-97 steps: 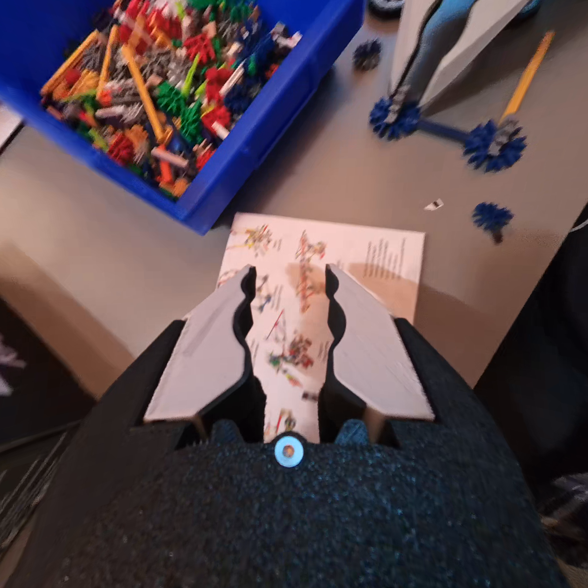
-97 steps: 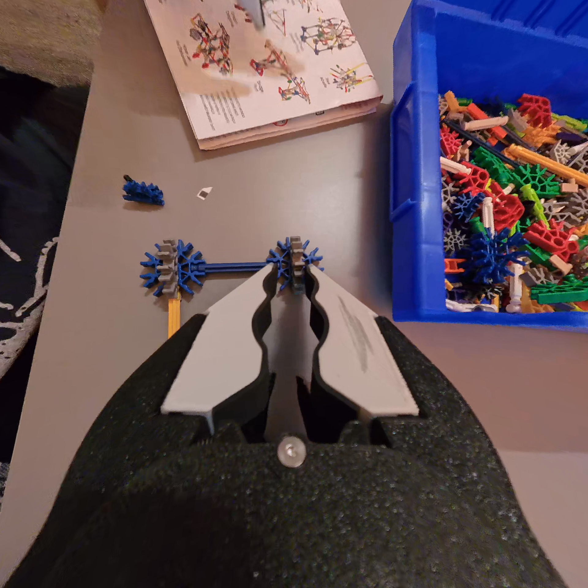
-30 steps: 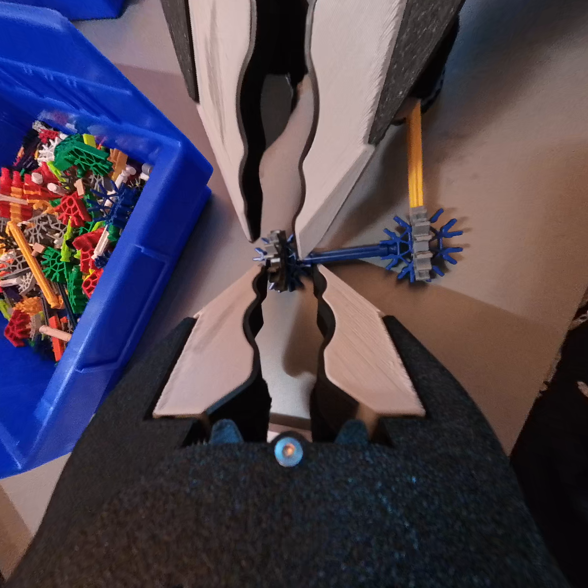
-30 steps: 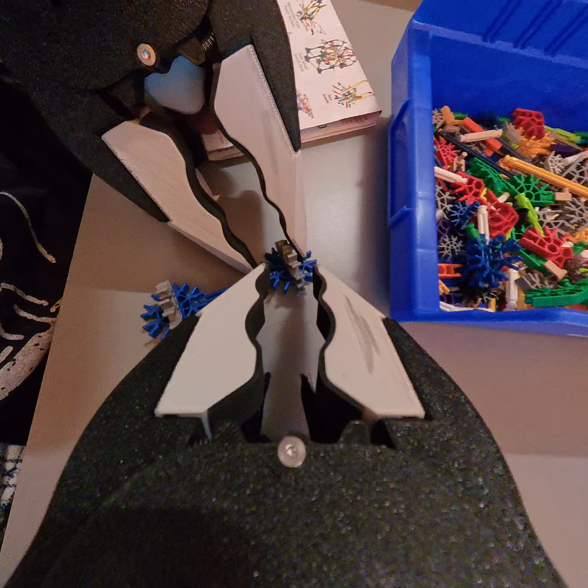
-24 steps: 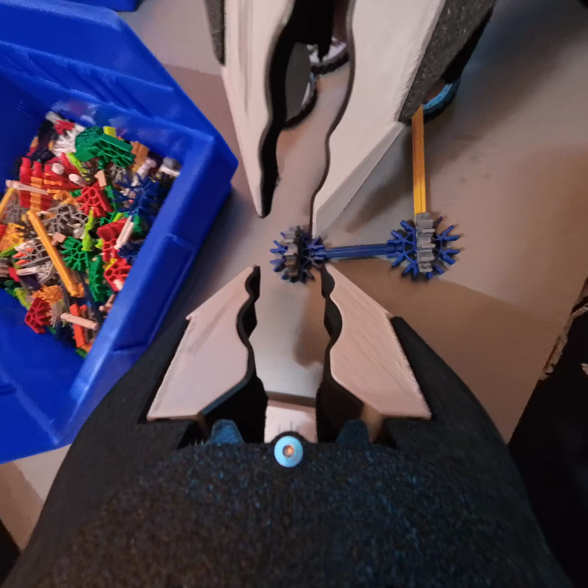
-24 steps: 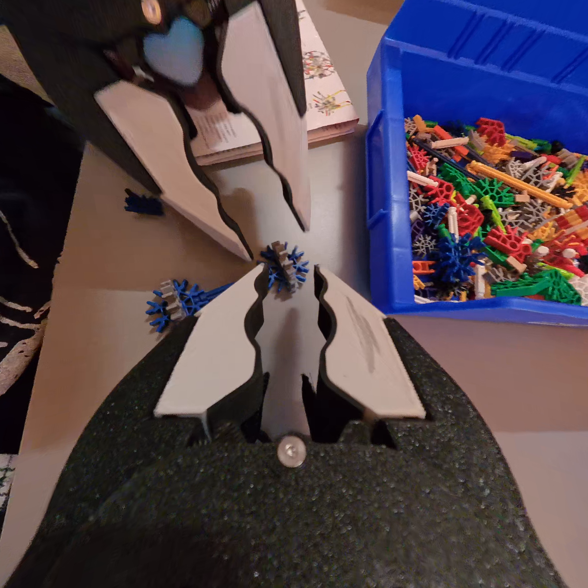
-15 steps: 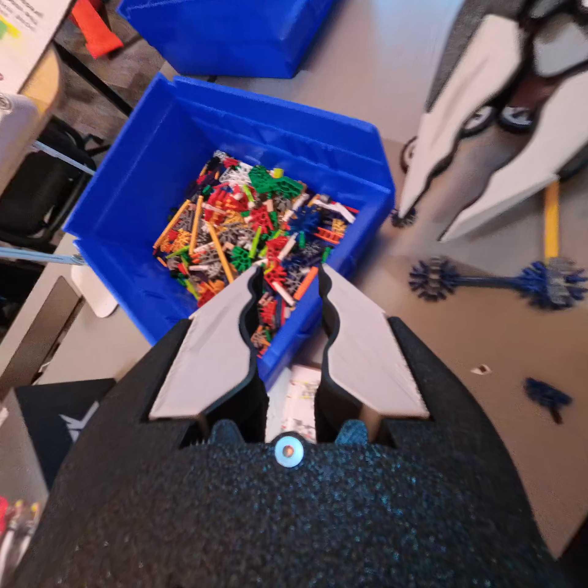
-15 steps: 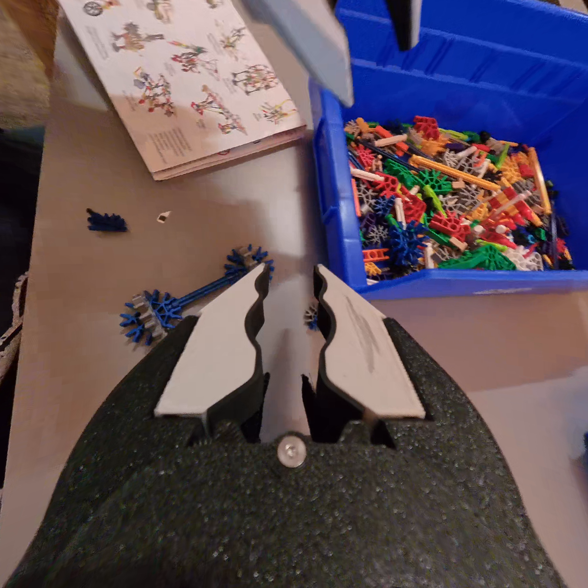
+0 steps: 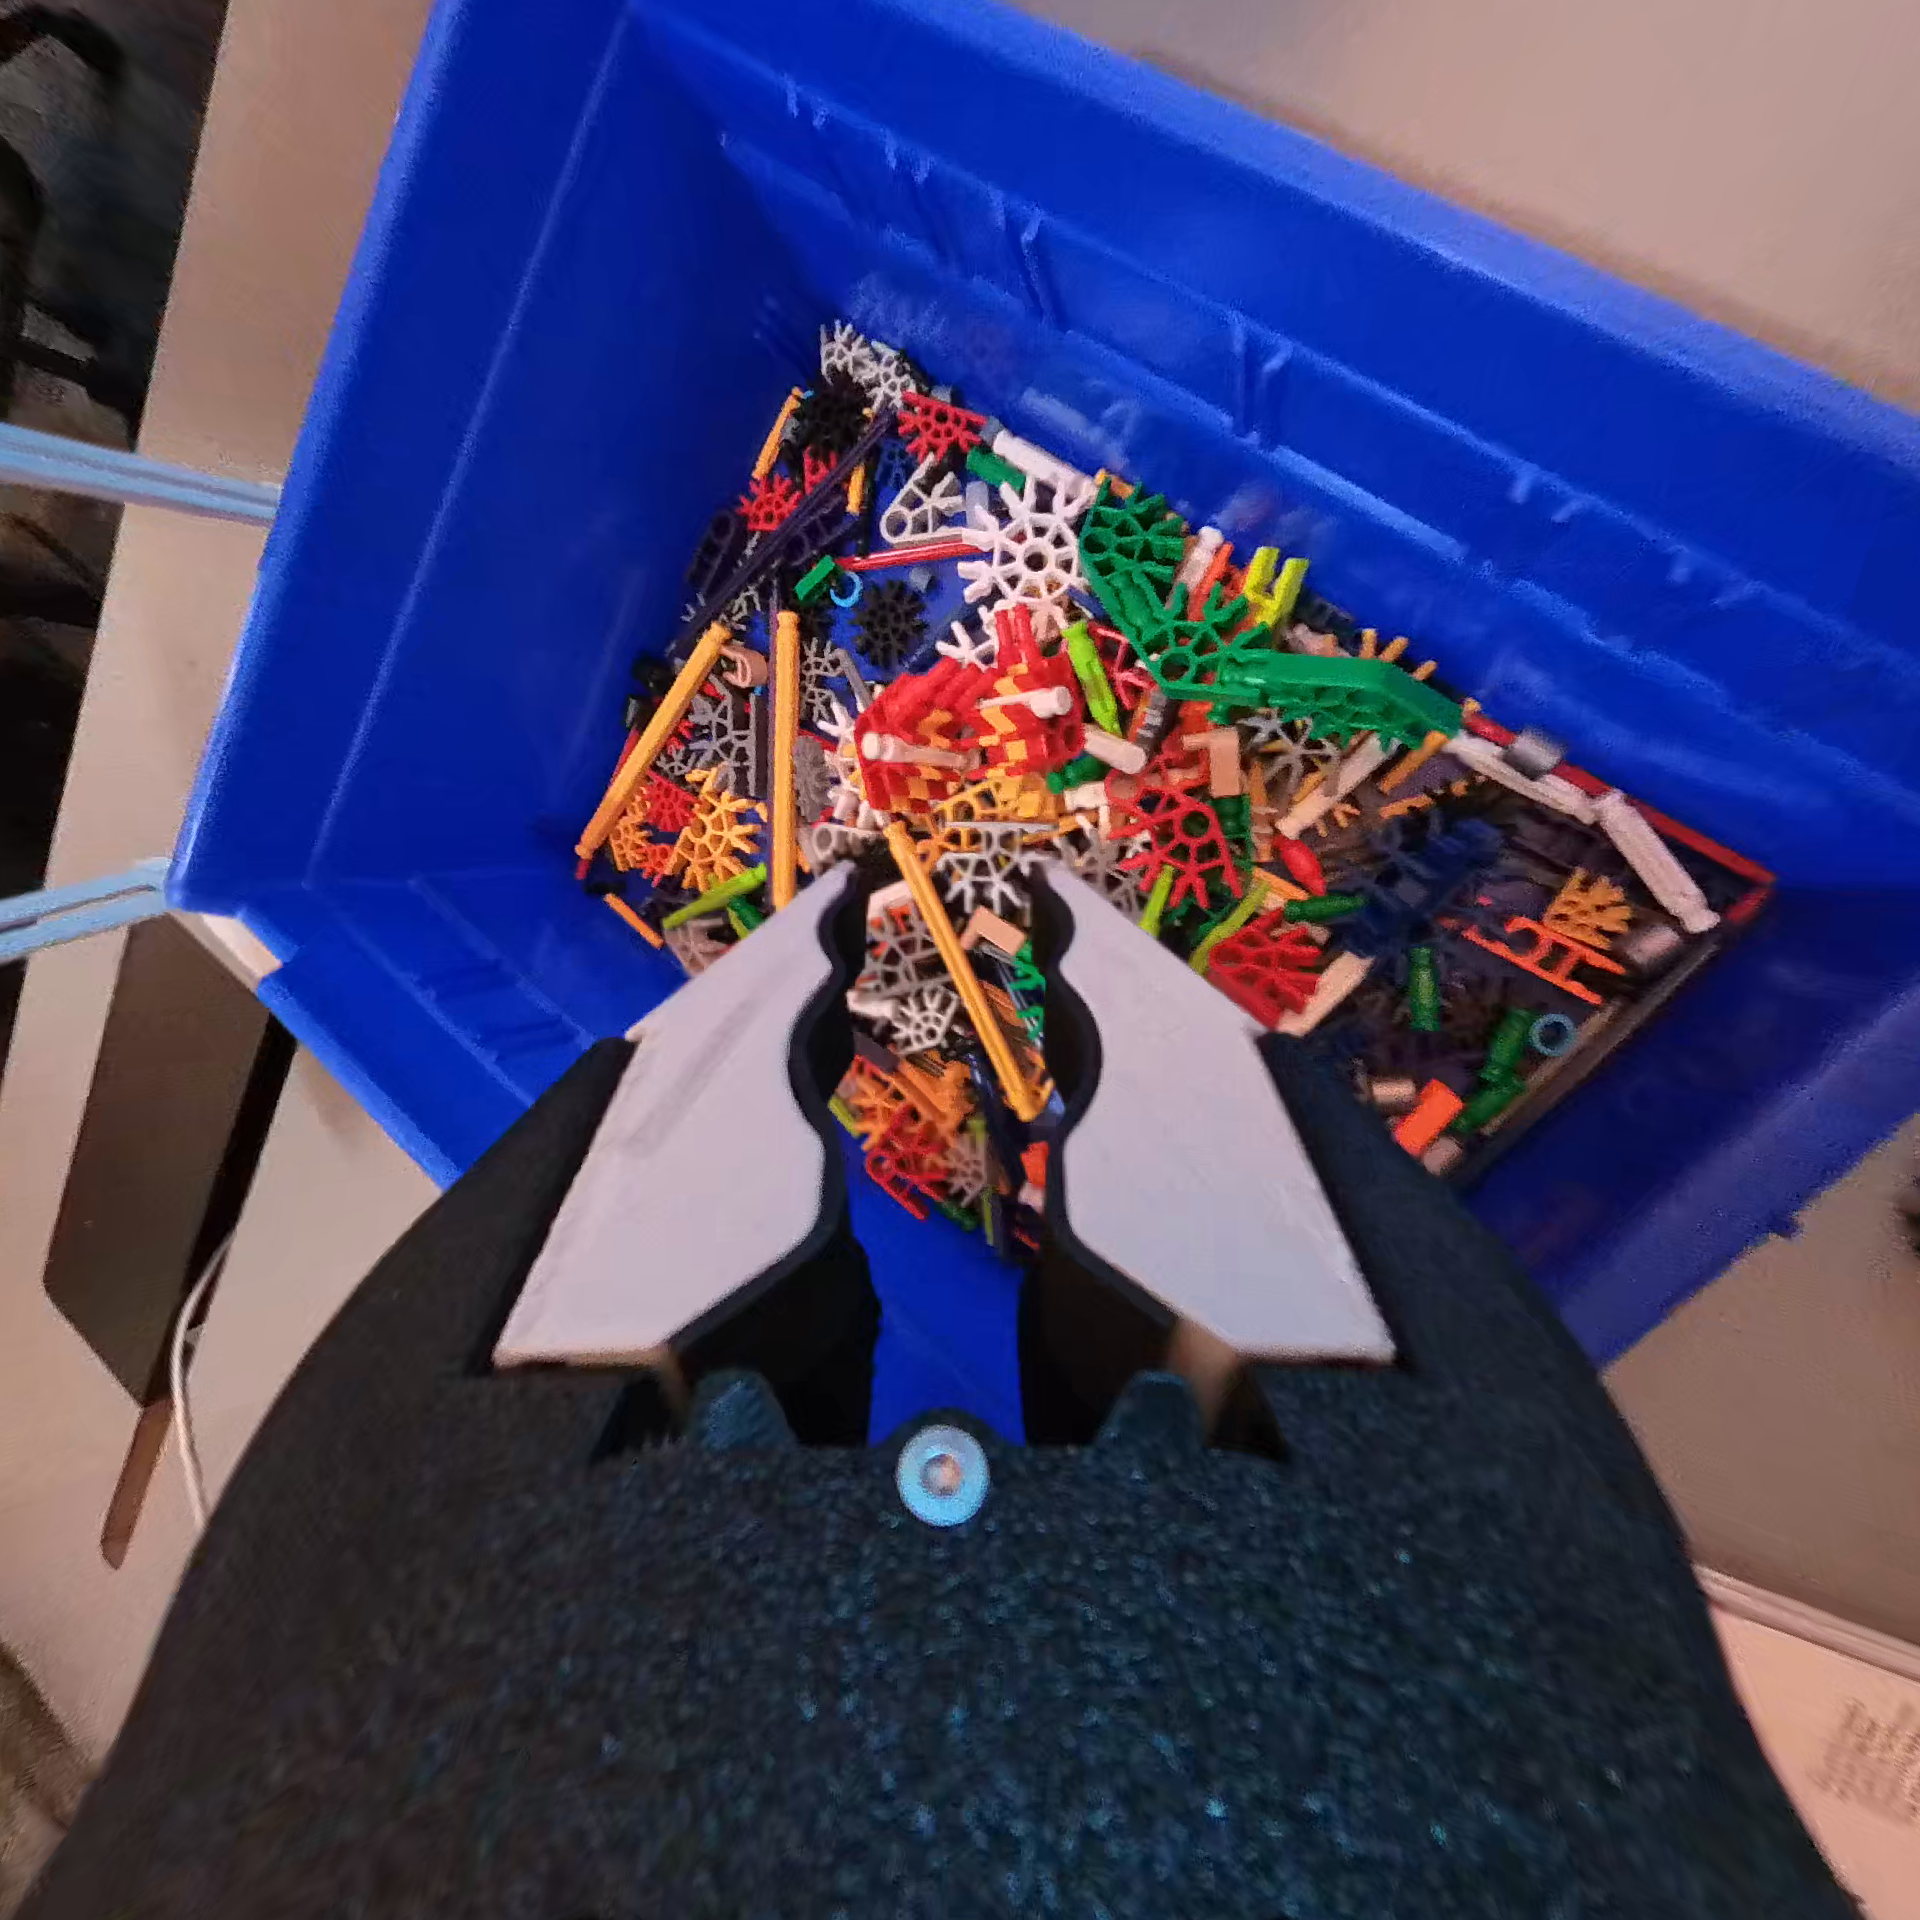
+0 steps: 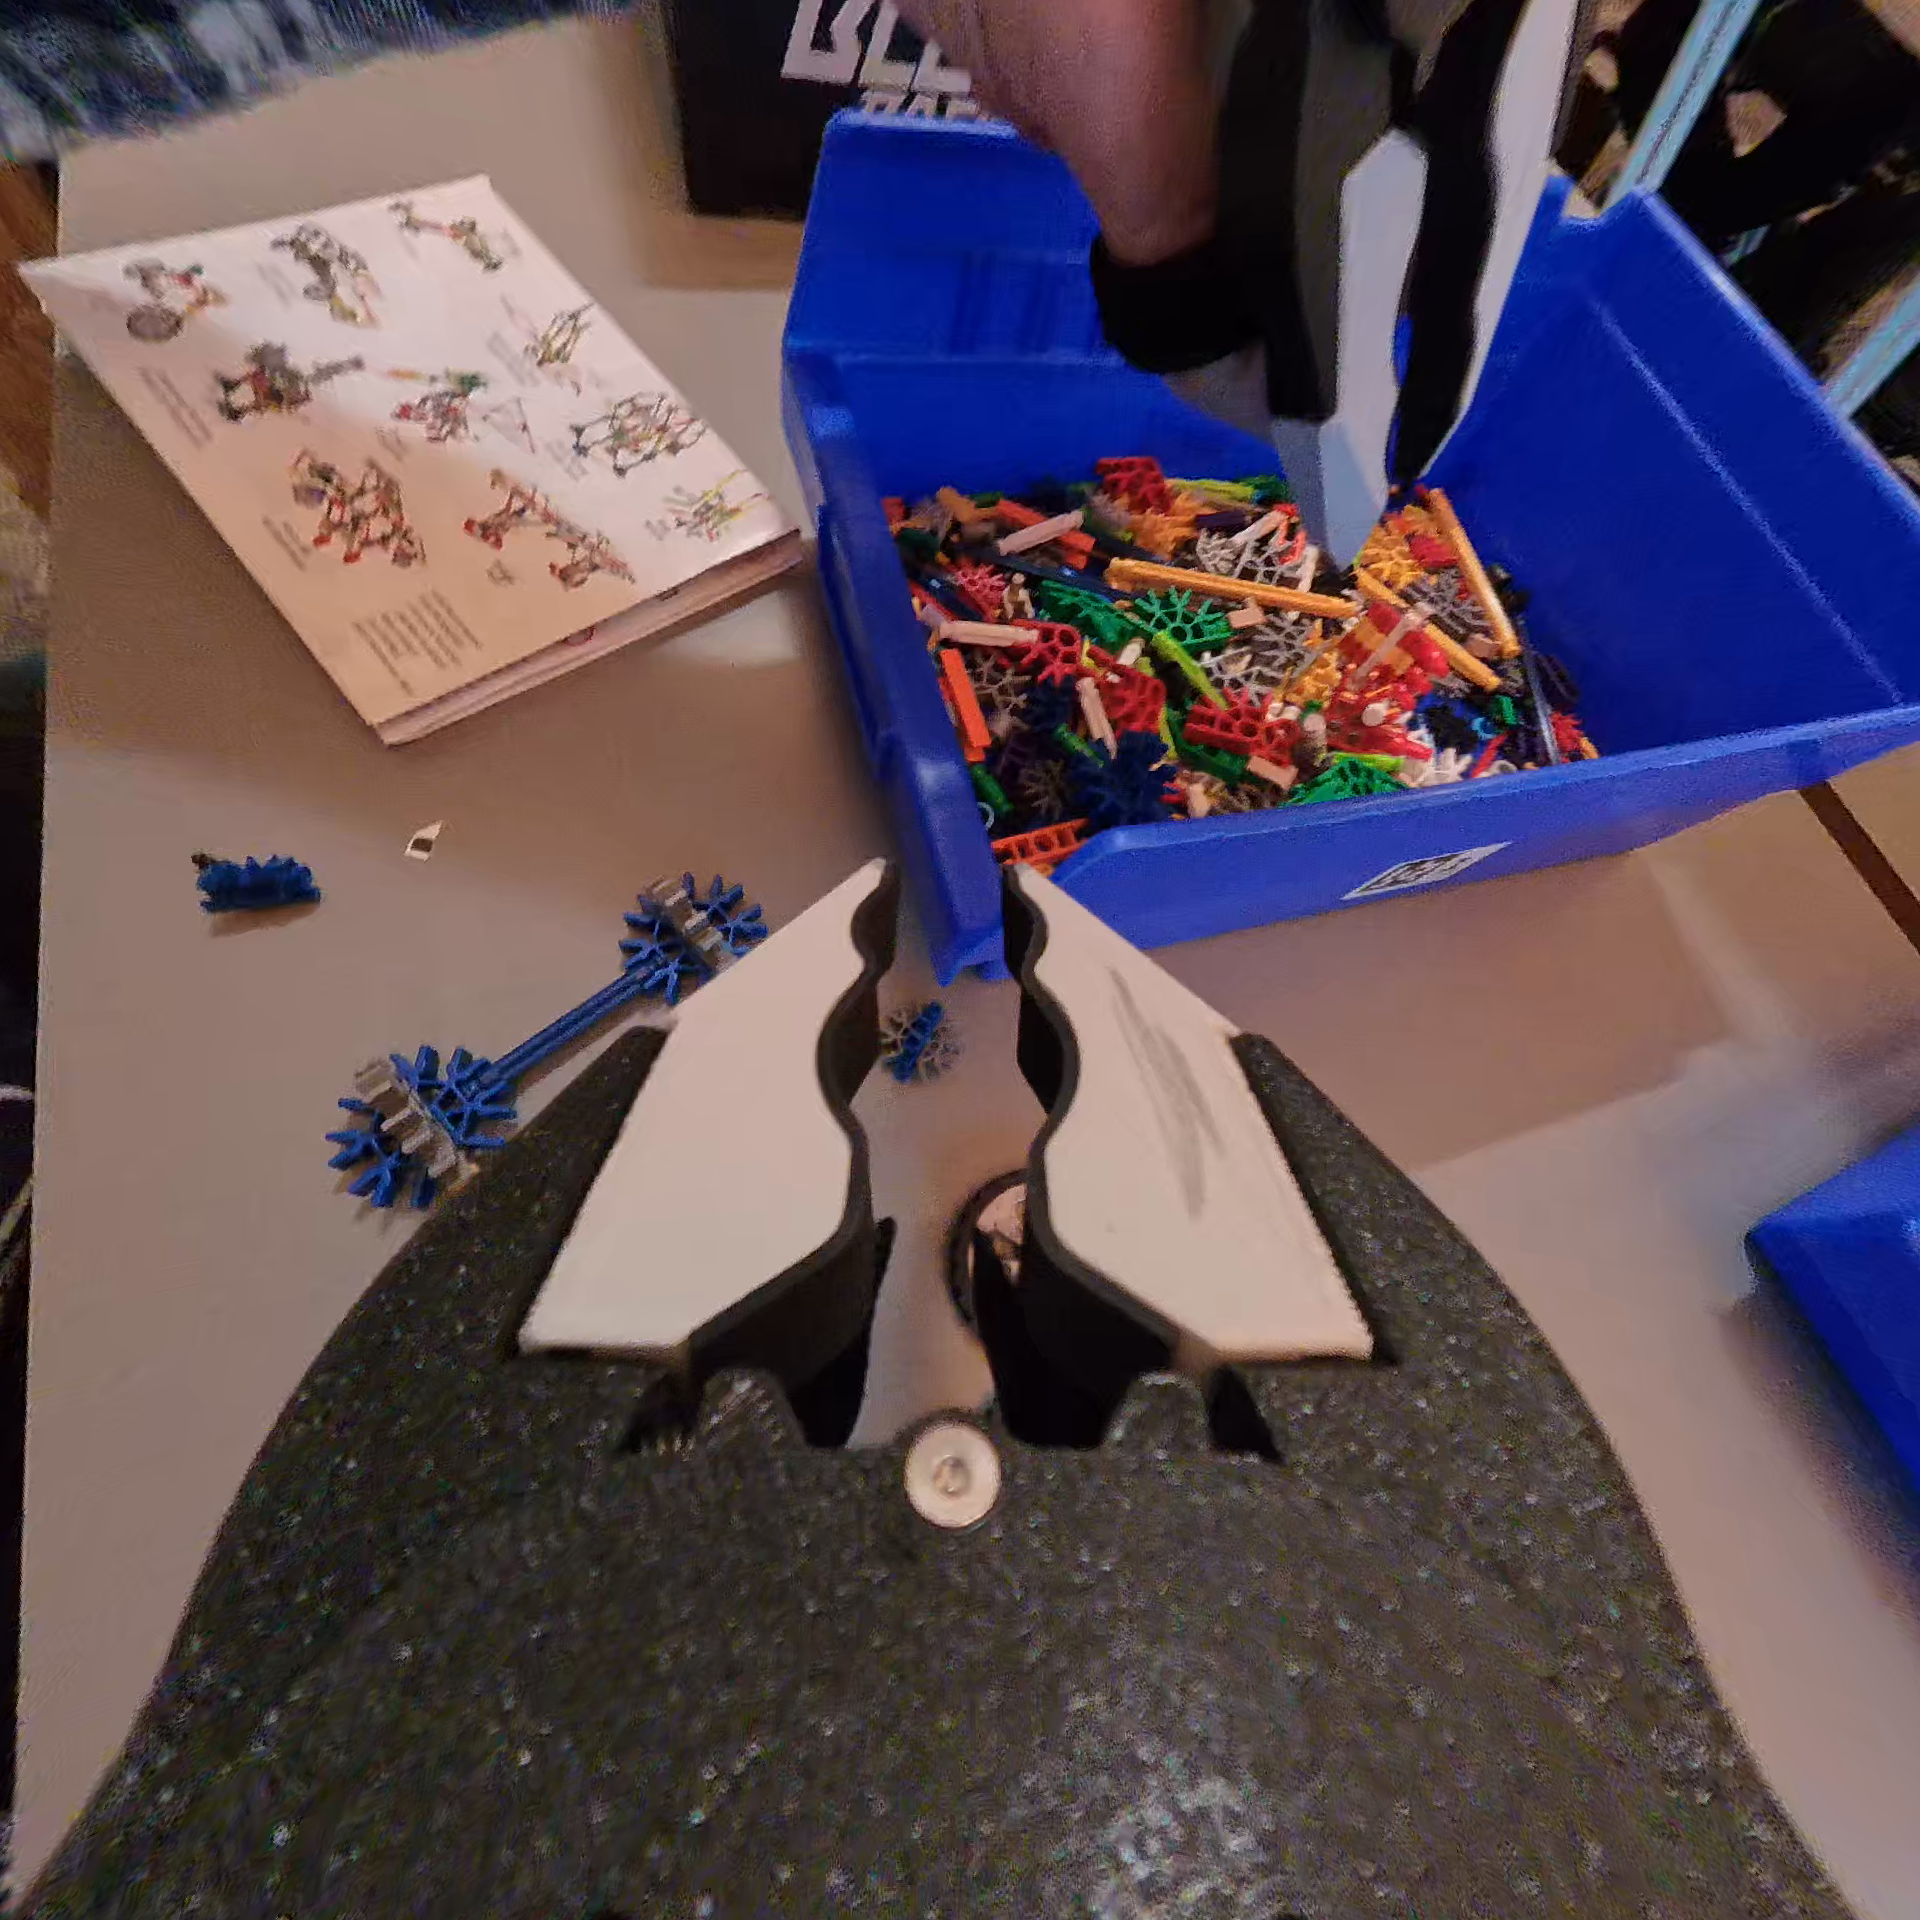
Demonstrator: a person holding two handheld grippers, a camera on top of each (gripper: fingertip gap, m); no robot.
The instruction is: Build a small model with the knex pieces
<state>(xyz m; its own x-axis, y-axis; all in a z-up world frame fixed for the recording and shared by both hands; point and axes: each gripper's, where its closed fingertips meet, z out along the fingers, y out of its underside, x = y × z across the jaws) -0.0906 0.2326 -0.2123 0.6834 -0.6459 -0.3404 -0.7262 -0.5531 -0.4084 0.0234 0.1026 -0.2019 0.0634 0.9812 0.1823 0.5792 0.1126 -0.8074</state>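
On the left, the left gripper (image 9: pixel 940 904) hovers with jaws parted and empty over a blue bin (image 9: pixel 436 582) heaped with mixed coloured construction pieces (image 9: pixel 1039 748). On the right, the right gripper (image 10: pixel 945 894) hangs empty-jawed above the table (image 10: pixel 1455 1060), nearest a small blue connector (image 10: pixel 916 1039), beside a two-hub blue rod assembly (image 10: pixel 551 1034) and an illustrated booklet (image 10: pixel 416 447). The assembly's near end is hidden behind this gripper, and both views are slightly blurred.

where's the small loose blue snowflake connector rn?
Right wrist view: the small blue connector lies on the table, seen between the right tongs fingers, just below the blue bin corner.
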